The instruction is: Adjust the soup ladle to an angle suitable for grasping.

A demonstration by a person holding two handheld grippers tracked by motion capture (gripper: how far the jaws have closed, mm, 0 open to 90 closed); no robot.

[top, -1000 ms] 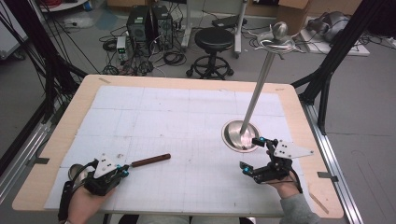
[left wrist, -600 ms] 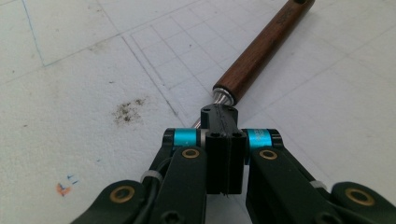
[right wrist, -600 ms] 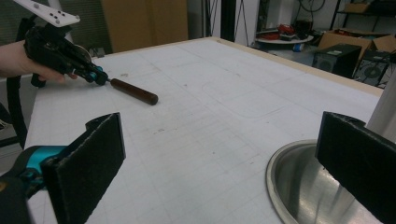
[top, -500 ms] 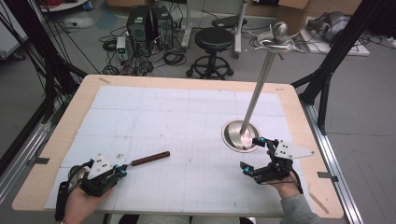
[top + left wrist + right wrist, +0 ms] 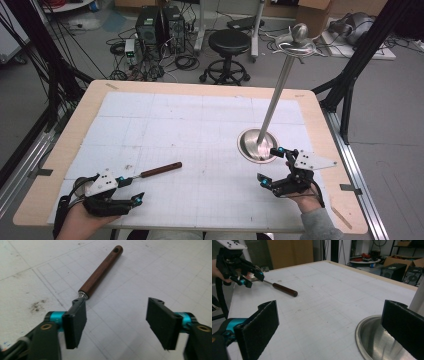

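The desk bears a steel stand at the right and, near its left front, a wooden-handled tool. The left gripper has just been opening its jaws — spread now, nothing between, one beside the metal neck. Draw straight back. The tool lies flat, handle aimed away from it toward the desk's middle. The right gripper — spread, empty.

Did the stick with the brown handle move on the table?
No. The stick lies on the same grid squares of the table as before. The left gripper beside it has just opened its jaws, with nothing between them.
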